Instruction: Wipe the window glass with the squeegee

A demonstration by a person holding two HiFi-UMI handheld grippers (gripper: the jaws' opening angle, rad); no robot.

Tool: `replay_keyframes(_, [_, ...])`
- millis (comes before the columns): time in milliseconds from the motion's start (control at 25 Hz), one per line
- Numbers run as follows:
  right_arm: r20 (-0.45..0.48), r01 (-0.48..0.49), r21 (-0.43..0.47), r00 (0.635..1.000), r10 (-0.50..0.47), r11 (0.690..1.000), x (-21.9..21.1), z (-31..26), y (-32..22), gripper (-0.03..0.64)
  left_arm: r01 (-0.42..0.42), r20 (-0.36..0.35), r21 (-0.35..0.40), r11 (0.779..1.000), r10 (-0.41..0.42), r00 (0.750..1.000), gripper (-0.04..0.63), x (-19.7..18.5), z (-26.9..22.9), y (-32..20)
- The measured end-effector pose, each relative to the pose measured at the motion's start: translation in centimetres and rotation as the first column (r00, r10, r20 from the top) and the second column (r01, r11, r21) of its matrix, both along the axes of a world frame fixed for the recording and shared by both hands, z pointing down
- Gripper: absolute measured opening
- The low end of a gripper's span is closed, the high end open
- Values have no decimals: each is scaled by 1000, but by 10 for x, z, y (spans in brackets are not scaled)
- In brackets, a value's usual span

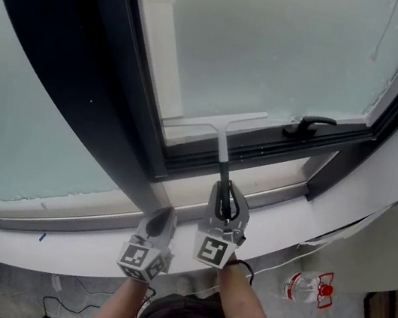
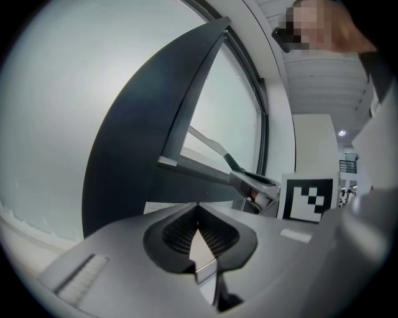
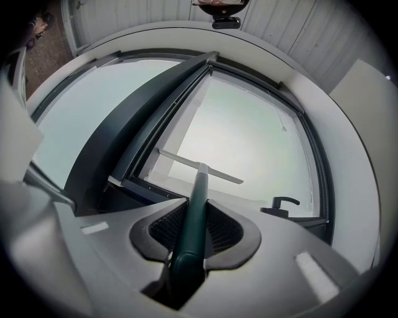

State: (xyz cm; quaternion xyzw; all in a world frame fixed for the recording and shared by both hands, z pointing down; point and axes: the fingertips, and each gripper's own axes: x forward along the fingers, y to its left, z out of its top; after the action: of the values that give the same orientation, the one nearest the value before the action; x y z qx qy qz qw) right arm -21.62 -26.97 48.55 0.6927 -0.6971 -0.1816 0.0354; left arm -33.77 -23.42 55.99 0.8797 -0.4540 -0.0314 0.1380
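Right tool (image 1: pixel 224 195): jaws are clamped on the dark green grip of the squeegee (image 1: pixel 222 147).
Squeegee: it is angled up toward the window glass (image 1: pixel 280 47). Its pale blade is laid across the lower part of the pane, left of the black window handle (image 1: pixel 309 125).
Left tool (image 1: pixel 164 217): jaws are brought together with nothing held. It is kept just beside the right tool, over the white sill (image 1: pixel 343 206).
Water bottle (image 1: pixel 307 286): it is seen on the floor below.

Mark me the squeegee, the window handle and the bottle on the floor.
squeegee (image 1: pixel 222 157): head view, on its dark shaft below the blade.
window handle (image 1: pixel 309 125): head view, middle of the lever.
bottle (image 1: pixel 304 287): head view, on its clear body.
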Motion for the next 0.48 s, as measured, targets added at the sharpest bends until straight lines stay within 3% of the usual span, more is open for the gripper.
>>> replay_keyframes(480, [-23, -26, -64, 999, 25, 998, 1, 20, 2, 98, 4, -14, 5, 1000, -4, 1000, -2, -8, 1, 12])
